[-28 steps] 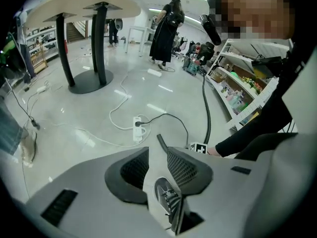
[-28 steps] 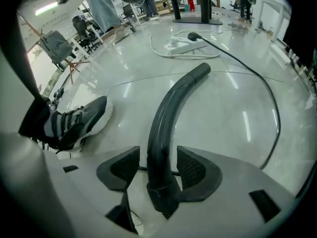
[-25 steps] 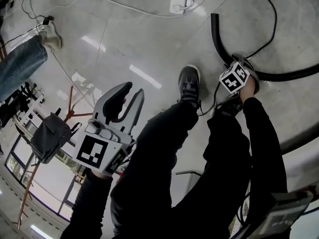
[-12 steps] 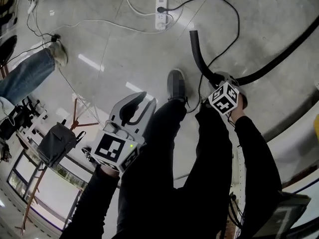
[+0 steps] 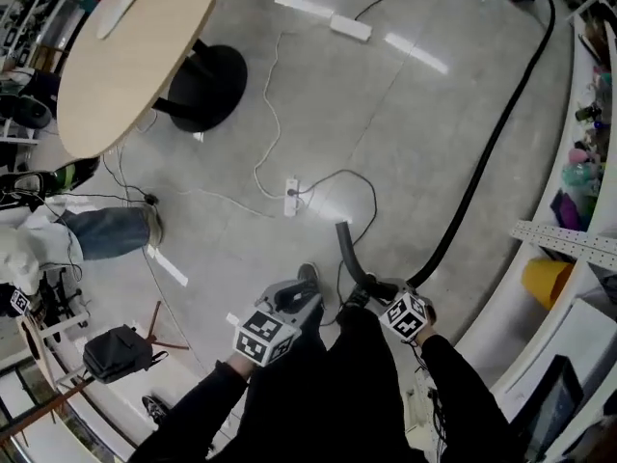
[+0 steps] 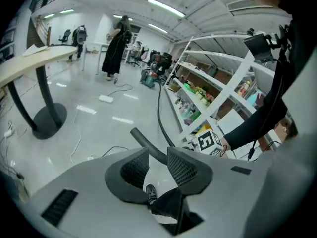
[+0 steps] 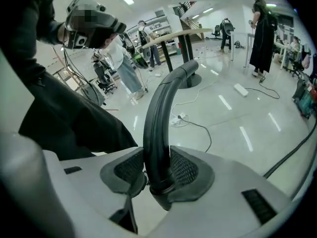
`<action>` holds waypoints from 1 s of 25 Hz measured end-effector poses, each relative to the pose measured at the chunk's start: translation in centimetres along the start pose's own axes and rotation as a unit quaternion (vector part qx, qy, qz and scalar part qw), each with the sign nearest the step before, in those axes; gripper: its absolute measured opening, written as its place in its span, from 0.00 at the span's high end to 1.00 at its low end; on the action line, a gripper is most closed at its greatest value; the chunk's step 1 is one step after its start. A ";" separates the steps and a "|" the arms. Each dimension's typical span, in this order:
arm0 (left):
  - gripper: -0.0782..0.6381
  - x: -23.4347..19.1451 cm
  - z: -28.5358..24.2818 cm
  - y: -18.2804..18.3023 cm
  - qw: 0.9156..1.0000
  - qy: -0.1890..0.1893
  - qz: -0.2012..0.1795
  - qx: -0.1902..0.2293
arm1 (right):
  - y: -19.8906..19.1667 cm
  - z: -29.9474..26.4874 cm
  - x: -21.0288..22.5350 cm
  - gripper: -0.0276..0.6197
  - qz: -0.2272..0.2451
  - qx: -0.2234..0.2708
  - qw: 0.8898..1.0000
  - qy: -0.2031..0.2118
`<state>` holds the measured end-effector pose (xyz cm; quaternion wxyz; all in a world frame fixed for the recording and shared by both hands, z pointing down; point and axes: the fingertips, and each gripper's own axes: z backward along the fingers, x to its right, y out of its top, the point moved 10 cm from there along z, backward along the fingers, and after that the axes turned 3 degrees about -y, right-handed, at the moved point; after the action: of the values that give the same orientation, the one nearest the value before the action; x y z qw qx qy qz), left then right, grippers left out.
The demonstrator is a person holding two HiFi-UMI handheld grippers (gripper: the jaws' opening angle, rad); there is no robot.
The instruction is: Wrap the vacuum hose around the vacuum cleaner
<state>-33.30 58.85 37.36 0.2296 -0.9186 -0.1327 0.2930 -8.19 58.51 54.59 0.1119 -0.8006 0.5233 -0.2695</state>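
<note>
The black vacuum hose (image 5: 482,162) runs across the grey floor from the far right corner to my feet, and its free end (image 5: 342,228) curves up past my shoes. My right gripper (image 5: 379,289) is shut on the hose near that end; in the right gripper view the hose (image 7: 158,113) rises straight out from between the pads of the gripper (image 7: 157,162). My left gripper (image 5: 305,289) hangs beside it to the left, its jaws (image 6: 157,155) a little apart with nothing between them. I cannot make out the vacuum cleaner.
A round beige table (image 5: 125,46) on a black base (image 5: 207,85) stands far left. A power strip (image 5: 292,196) and white cords lie mid-floor. White shelving (image 5: 578,239) lines the right side. A person in jeans (image 5: 106,231) and a black bag (image 5: 116,353) are at left.
The head view has pulled back and up, so much more floor shows. The right gripper has come up from beside my shoe with the hose end in its jaws.
</note>
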 end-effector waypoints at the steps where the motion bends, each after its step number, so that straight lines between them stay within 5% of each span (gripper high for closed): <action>1: 0.74 1.5 0.3 1.3 1.000 -0.005 -0.014 0.003 | 0.5 2.3 0.5 0.70 -0.001 0.013 1.000 -0.006; 6: 0.74 6.3 1.6 6.5 0.998 -0.043 -0.048 0.028 | 3.6 12.7 3.0 0.70 -0.024 0.098 0.994 -0.029; 11: 0.71 6.7 0.2 10.1 0.989 -0.127 0.030 0.065 | 6.7 20.4 4.7 0.70 -0.059 0.185 0.980 -0.036; 16: 0.48 6.6 -4.4 17.2 0.962 -0.258 0.050 0.076 | 9.7 24.4 7.2 0.70 -0.094 0.239 0.965 -0.045; 21: 0.47 4.4 -7.6 25.3 0.937 -0.342 0.048 0.061 | 14.5 25.4 8.0 0.70 -0.143 0.270 0.950 -0.062; 25: 0.47 2.4 -9.6 30.5 0.907 -0.417 0.047 0.034 | 18.6 25.6 9.8 0.69 -0.176 0.299 0.935 -0.077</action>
<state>-22.34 30.20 27.94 0.1709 -0.7094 -0.1632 0.6640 -5.59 39.13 27.90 0.3367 -0.8277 0.2588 -0.3669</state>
